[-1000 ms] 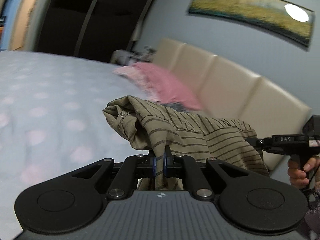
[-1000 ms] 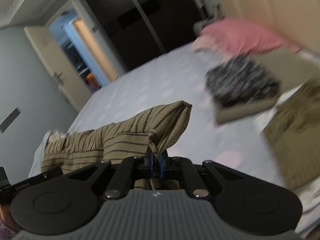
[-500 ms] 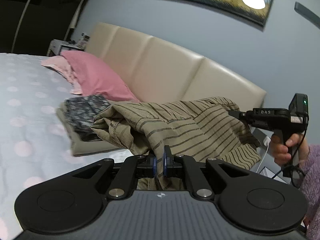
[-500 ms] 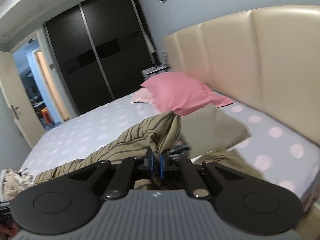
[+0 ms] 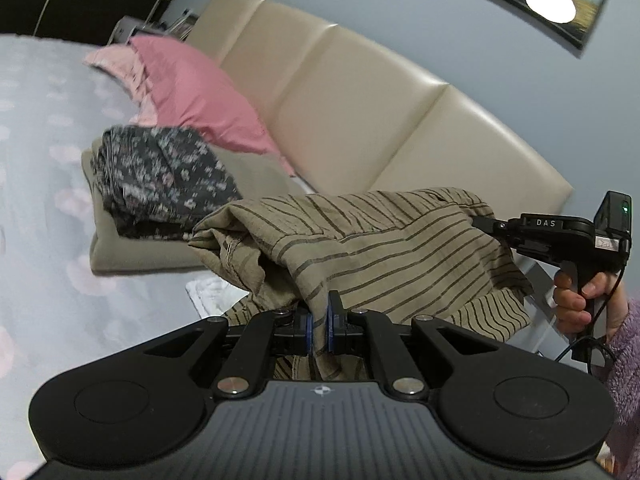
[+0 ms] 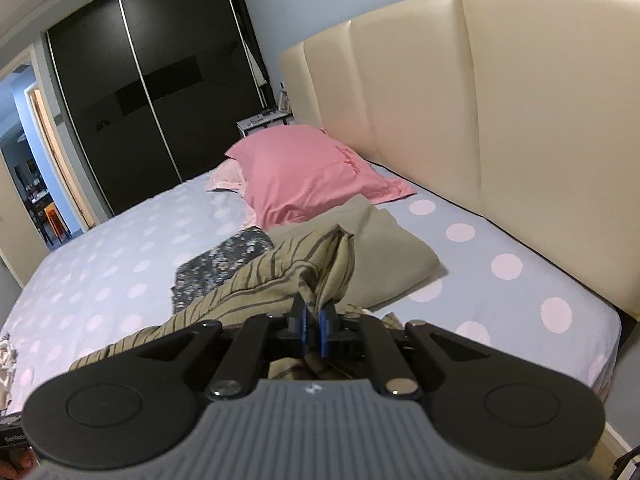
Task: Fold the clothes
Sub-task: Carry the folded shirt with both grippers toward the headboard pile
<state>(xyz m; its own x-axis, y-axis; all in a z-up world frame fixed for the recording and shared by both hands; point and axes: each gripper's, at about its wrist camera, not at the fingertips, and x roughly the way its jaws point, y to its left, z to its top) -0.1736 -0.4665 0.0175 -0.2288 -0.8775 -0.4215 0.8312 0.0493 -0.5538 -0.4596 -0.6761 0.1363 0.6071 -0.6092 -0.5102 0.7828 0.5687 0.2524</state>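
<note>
Left wrist view: the left gripper [image 5: 318,326] pinches the striped shirt [image 5: 380,240], which hangs slack in the air above the bed [image 5: 40,240]; the right gripper [image 5: 494,226] holds its far end.

Right wrist view: the right gripper [image 6: 311,330] is clamped on a bunched fold of the shirt [image 6: 280,268]. It looks light, soft and floppy, best held by its edges.
</note>
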